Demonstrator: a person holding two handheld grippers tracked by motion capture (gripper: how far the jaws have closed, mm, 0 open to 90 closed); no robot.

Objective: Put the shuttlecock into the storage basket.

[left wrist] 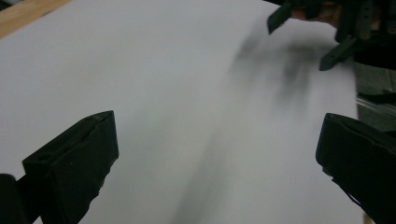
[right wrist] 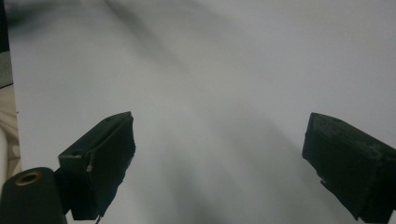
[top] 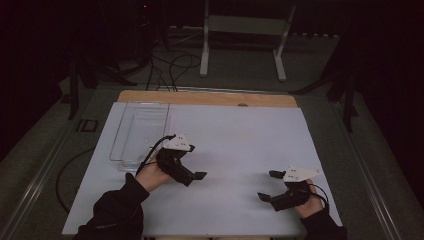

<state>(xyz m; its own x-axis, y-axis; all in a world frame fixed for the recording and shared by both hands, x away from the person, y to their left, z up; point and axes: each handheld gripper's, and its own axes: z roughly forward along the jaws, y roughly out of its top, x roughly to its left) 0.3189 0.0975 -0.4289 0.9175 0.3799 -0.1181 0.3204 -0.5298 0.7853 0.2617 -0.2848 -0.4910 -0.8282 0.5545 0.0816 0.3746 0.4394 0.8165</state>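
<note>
Hovering apart over white sheet (top: 225, 145): left tool (top: 192, 172), right tool (top: 267, 186), both agape.

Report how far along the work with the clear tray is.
Nothing looks done: the clear tray sits empty at the sheet's far left. Nothing is in hand; the left claw and right claw are open over bare white sheet. Any handling of the tray remains.

Tabletop (top: 235, 99): wood, almost fully covered by a white sheet (top: 240, 145); bare wood strip left along the far edge. Clear plastic tray (top: 141, 131) lies flat on the sheet near its far-left corner, long side running front to back, nothing visible inside.
</note>
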